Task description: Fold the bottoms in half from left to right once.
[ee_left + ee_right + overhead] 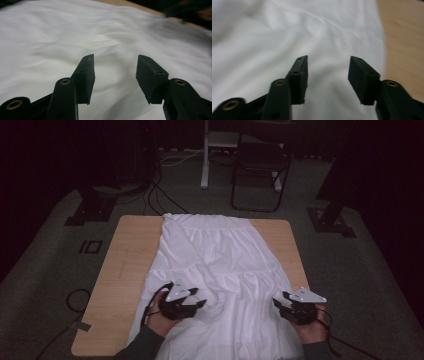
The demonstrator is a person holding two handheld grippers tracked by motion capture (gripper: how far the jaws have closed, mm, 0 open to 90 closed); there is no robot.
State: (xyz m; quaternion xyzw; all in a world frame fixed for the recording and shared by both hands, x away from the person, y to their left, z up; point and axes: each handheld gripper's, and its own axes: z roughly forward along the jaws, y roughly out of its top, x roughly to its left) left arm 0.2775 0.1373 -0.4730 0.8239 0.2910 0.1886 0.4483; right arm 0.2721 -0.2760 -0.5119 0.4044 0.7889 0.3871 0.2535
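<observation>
A white tiered garment lies spread lengthwise over a wooden table, its lower part hanging toward the near edge. My left gripper hovers over the garment's near left part, and in the left gripper view its jaws stand open above the white cloth with nothing between them. My right gripper is at the garment's near right edge. In the right gripper view its jaws stand open over the cloth, with bare wood to the right.
Past the table's far edge stand a dark folding chair and a white post. Black stand bases and cables lie on the grey carpet at both sides. Bare wood shows on the table's left half.
</observation>
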